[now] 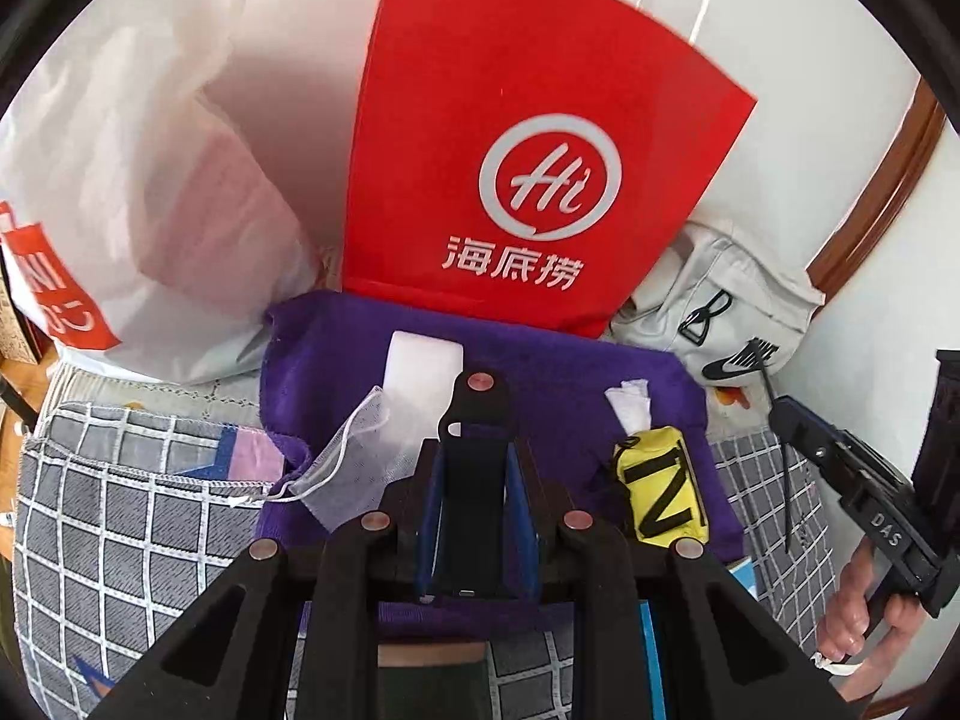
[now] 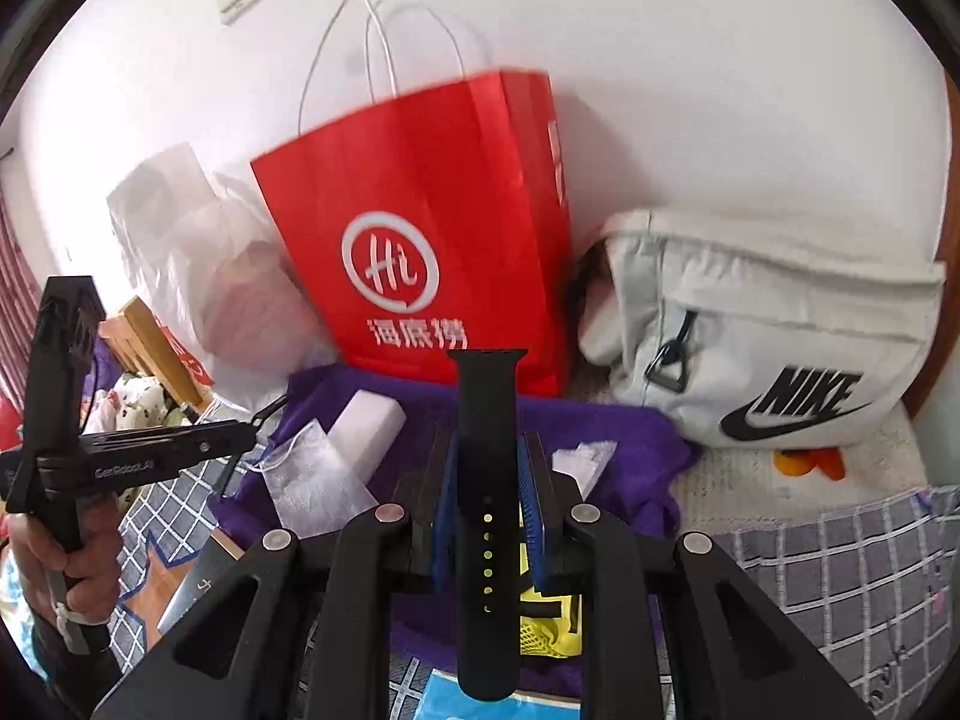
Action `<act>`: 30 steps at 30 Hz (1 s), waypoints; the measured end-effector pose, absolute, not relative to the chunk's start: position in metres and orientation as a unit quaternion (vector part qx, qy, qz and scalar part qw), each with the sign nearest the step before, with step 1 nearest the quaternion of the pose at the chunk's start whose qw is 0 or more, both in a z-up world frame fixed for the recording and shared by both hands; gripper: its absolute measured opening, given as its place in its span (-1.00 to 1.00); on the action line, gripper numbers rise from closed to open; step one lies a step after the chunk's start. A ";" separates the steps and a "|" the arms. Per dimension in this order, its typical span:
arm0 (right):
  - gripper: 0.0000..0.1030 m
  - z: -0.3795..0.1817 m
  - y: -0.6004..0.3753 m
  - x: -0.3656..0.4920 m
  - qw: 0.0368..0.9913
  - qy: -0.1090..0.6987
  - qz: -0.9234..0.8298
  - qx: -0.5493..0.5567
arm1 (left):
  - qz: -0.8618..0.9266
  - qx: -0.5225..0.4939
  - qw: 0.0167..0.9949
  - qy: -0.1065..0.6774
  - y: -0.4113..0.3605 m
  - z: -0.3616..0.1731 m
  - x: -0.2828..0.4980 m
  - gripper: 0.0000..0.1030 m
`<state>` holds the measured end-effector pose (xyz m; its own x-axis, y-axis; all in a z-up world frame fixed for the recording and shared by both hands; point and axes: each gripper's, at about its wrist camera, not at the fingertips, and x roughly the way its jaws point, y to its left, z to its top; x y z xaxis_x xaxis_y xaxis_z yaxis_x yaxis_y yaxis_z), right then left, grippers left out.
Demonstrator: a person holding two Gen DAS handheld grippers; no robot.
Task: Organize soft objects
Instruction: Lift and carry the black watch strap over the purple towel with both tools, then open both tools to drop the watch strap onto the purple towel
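Observation:
My left gripper (image 1: pixel 474 468) is shut on a short black watch strap piece with a metal stud (image 1: pixel 477 414), held above a purple towel (image 1: pixel 570 378). My right gripper (image 2: pixel 489 480) is shut on a long black watch strap with holes (image 2: pixel 486 480), upright between the blue pads. On the towel lie a white foam block (image 1: pixel 423 363), a white mesh drawstring pouch (image 1: pixel 354 462), a yellow pouch with black markings (image 1: pixel 660 492) and a crumpled tissue (image 1: pixel 630 405). The right gripper body shows at the left wrist view's right edge (image 1: pixel 864 492); the left gripper body shows in the right wrist view (image 2: pixel 120 462).
A red paper bag (image 1: pixel 528 138) stands behind the towel against the wall. A white plastic bag (image 1: pixel 150 192) is to its left, a white Nike bag (image 2: pixel 774 324) to its right. A grey checked bedspread (image 1: pixel 108 534) lies underneath. A blue packet (image 2: pixel 444 699) lies near me.

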<state>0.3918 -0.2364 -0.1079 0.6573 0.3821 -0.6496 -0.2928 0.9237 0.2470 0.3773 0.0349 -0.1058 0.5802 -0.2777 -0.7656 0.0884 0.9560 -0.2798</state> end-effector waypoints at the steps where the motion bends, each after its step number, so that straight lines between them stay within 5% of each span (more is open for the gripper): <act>1: -0.61 -0.114 -0.236 0.395 0.906 0.377 0.185 0.058 | -0.104 -0.104 0.881 0.450 0.034 -0.109 0.379 -0.60; 30: -0.60 -0.184 -0.207 0.425 0.865 0.455 0.208 0.038 | -0.112 -0.072 0.852 0.506 0.010 -0.150 0.396 -0.59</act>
